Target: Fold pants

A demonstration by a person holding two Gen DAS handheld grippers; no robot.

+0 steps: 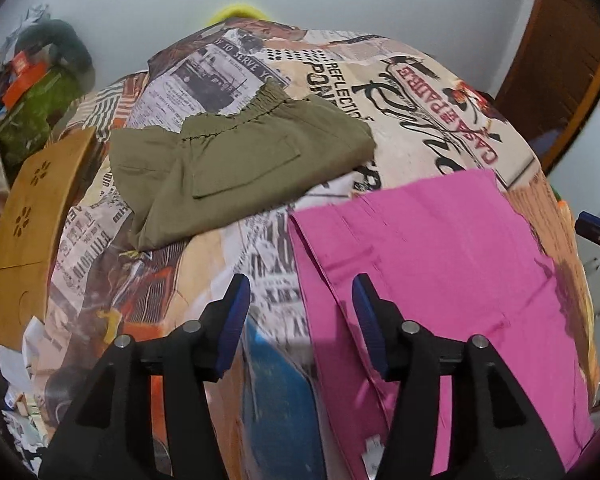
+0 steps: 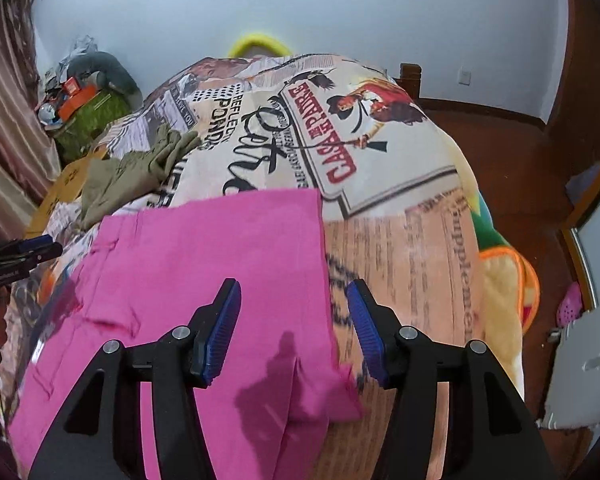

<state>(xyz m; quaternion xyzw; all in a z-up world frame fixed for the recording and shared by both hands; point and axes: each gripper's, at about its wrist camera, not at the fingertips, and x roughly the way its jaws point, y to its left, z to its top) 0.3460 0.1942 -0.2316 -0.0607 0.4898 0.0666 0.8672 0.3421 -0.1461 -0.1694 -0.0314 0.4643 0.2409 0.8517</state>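
Pink pants point(image 1: 432, 264) lie flat on the bed's printed cover, folded lengthwise; they fill the lower left of the right wrist view point(image 2: 204, 280). My left gripper point(image 1: 300, 292) is open and empty, hovering above the pants' left edge. My right gripper point(image 2: 294, 294) is open and empty, above the pants' right edge. The right gripper's tip shows at the far right of the left wrist view point(image 1: 598, 232). The left gripper shows at the left of the right wrist view point(image 2: 20, 256).
Folded olive-green pants point(image 1: 236, 164) lie farther back on the cover point(image 2: 380, 168). A brown cardboard box point(image 1: 32, 232) sits at the bed's left edge. A cluttered green table point(image 2: 84, 112) stands by the wall. Wooden floor point(image 2: 520, 184) lies right of the bed.
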